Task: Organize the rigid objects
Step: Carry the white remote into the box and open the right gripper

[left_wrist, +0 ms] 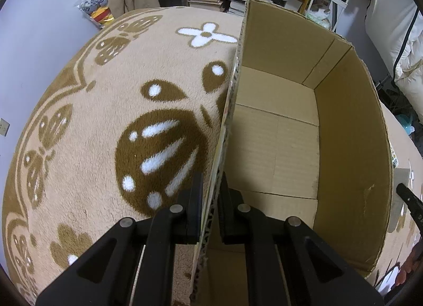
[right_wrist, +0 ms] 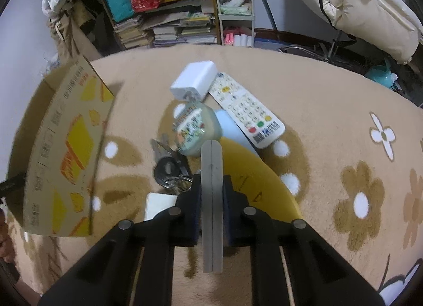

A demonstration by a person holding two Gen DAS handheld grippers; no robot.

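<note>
My left gripper (left_wrist: 210, 195) is shut on the near wall of an open cardboard box (left_wrist: 277, 126); the box is empty inside and stands on the carpet. The box also shows at the left of the right wrist view (right_wrist: 66, 147). My right gripper (right_wrist: 211, 187) is shut on a flat grey slab (right_wrist: 211, 200) held edge-on above the carpet. Ahead of it lie a white remote (right_wrist: 246, 109), a white charger block (right_wrist: 194, 80), a round clear tub (right_wrist: 195, 128), keys (right_wrist: 169, 165), a yellow flat piece (right_wrist: 259, 184) and a white card (right_wrist: 158, 205).
The floor is a beige patterned carpet (right_wrist: 330, 110). A bookshelf with stacked books (right_wrist: 169, 28), a white cart (right_wrist: 235, 7) and bedding (right_wrist: 370, 7) stand at the far edge. The right gripper's tip (left_wrist: 408, 197) shows past the box's right wall.
</note>
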